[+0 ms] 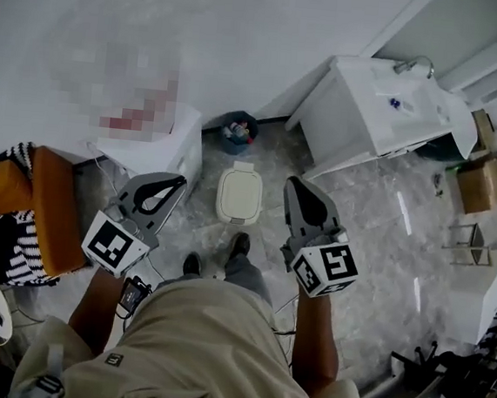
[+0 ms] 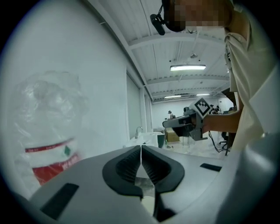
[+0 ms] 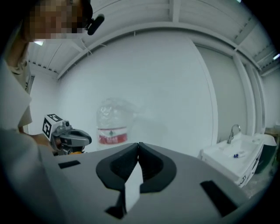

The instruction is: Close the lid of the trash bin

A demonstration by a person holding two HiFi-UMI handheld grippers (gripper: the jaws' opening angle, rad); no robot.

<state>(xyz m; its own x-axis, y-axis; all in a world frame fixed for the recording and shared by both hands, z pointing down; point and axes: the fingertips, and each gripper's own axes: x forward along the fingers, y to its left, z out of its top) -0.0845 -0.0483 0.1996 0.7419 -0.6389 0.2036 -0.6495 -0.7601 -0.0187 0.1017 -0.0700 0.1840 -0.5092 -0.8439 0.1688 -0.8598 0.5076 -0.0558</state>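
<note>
We hold left hand-held gripper [image 1: 177,182] and right hand-held gripper [image 1: 295,188] jaws together, empty; trash bin [image 1: 235,212] ahead, lid [image 1: 239,188] down.

This is a large, open workroom, part lab and part office. A white sink unit [image 1: 388,111] with a tap [image 1: 414,65] stands by the bare wall [image 1: 274,21], as does a water-cooler bottle [image 3: 113,122]. Cardboard boxes [image 1: 482,181] sit on the marbled floor [image 1: 369,223], strip lights [image 2: 188,68] hang overhead, and equipment [image 1: 442,370] is stacked at the edge.

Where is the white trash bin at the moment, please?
Head view, centre: the white bin stands on the floor just ahead of the shoes, with a dark basket beyond it.
</note>
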